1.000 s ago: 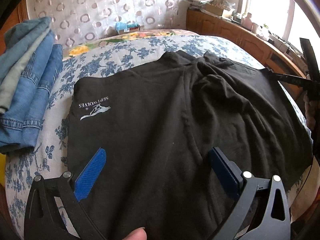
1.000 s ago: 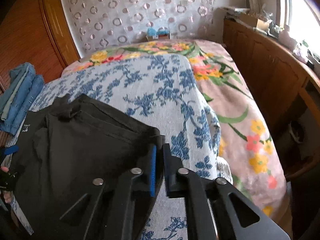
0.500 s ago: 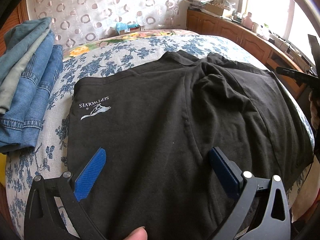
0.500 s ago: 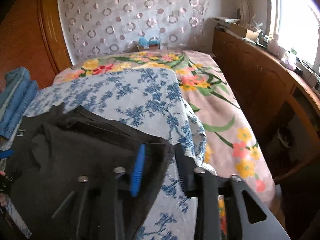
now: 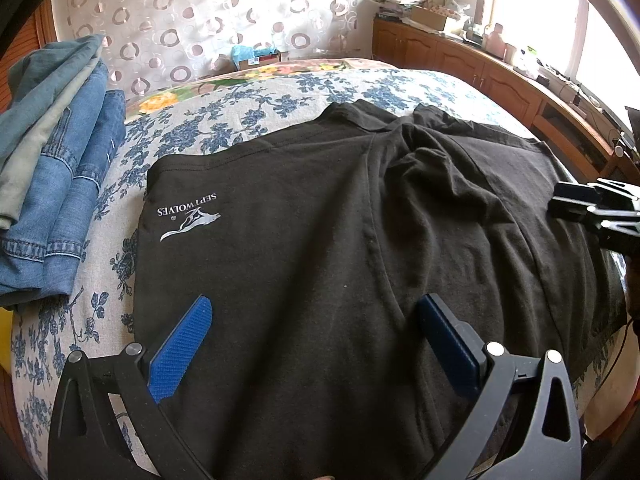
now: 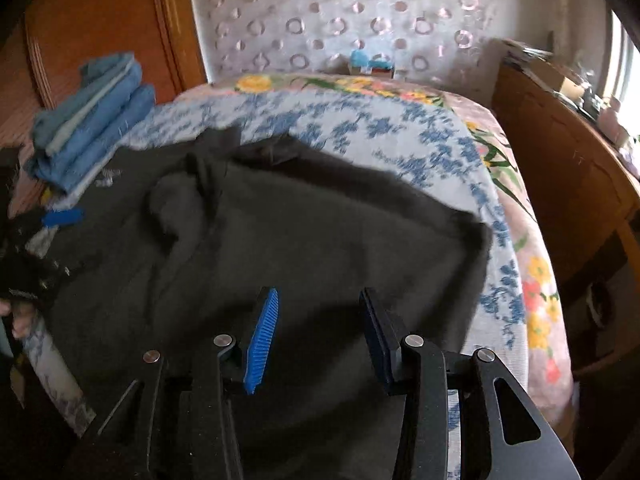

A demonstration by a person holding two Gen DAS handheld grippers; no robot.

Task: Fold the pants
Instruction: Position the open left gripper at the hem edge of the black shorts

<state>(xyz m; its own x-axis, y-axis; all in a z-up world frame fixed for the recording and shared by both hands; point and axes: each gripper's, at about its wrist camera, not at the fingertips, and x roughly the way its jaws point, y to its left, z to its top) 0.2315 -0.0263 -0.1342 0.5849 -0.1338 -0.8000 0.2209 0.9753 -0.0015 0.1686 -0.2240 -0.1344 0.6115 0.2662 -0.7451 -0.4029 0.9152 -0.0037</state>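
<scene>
Left wrist view: black pants (image 5: 320, 240) lie spread on the floral bed (image 5: 248, 120), under the wide, empty left tool (image 5: 316, 316). Right wrist view: the right tool (image 6: 318, 304), jaws just opened, hovers empty over the pants' right part.

Black pants (image 5: 320, 240) flat on bed
</scene>
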